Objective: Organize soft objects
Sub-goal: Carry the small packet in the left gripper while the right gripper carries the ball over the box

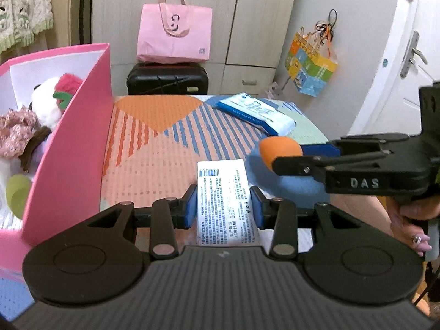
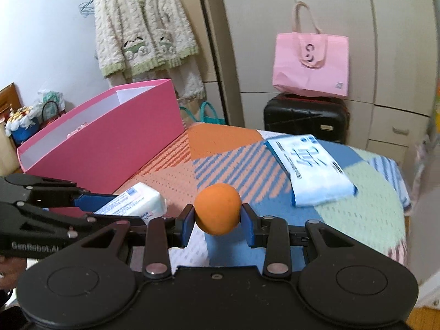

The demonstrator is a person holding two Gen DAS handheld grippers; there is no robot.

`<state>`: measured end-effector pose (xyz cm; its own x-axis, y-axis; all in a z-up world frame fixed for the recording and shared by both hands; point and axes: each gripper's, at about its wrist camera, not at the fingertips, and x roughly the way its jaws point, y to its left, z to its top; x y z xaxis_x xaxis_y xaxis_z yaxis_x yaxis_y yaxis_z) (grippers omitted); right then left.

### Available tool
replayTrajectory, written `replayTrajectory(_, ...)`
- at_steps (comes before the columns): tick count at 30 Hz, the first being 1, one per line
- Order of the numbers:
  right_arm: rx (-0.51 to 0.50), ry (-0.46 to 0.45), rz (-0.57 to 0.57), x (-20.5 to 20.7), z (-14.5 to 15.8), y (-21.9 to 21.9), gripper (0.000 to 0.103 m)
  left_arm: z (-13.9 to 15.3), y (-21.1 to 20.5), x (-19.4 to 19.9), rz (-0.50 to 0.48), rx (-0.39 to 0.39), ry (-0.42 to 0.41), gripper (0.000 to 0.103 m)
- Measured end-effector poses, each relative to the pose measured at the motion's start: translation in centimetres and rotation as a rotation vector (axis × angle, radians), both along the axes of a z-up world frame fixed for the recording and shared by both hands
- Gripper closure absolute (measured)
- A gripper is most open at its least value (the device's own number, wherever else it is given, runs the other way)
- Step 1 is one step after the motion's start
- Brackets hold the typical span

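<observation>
My left gripper (image 1: 224, 206) is shut on a white tissue pack (image 1: 224, 200) with printed text, held above the patterned mat; the pack also shows in the right wrist view (image 2: 137, 200). My right gripper (image 2: 217, 220) is shut on an orange soft ball (image 2: 217, 209), seen from the side in the left wrist view (image 1: 279, 150). A pink box (image 1: 74, 148) stands at the left, holding a panda plush (image 1: 46, 101), a floral cloth (image 1: 16, 132) and a green ball (image 1: 18, 195). A blue and white tissue packet (image 1: 255, 111) lies at the mat's far right.
The patterned mat (image 1: 154, 143) covers the table. Behind it stand a black suitcase (image 1: 167, 78) with a pink tote bag (image 1: 174, 35) on top, cupboards, and a door (image 1: 398, 63) at the right. A colourful bag (image 1: 310, 68) hangs on the wall.
</observation>
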<state>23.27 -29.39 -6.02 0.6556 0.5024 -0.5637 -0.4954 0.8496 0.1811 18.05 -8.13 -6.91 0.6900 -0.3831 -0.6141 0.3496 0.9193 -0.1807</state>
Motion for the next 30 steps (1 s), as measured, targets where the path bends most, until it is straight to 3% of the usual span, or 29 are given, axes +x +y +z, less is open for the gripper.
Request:
replayTrajectory(9, -0.019, 0.023, -0.036, -5.7, 0.1, 1.0, 0.062, 0.3, 2.1, -2.7, -0.079, -0.027, 0.069, 0.065)
replayTrajectory(19, -0.058, 0.03, 0.034, -10.6, 2.7, 4.0, 0.062, 2.9, 6.0, -7.0, -0.153, -0.03, 0.093, 0.065)
replayTrajectory(26, -0.074, 0.015, 0.027, -13.2, 5.8, 6.0, 0.062, 7.1, 9.3, -10.8, -0.121, 0.014, -0.041, 0.064)
replayTrajectory(30, -0.067, -0.084, 0.032, -15.0, 8.3, 7.4, 0.062, 9.3, 11.7, -11.4, -0.121, -0.028, -0.051, 0.064)
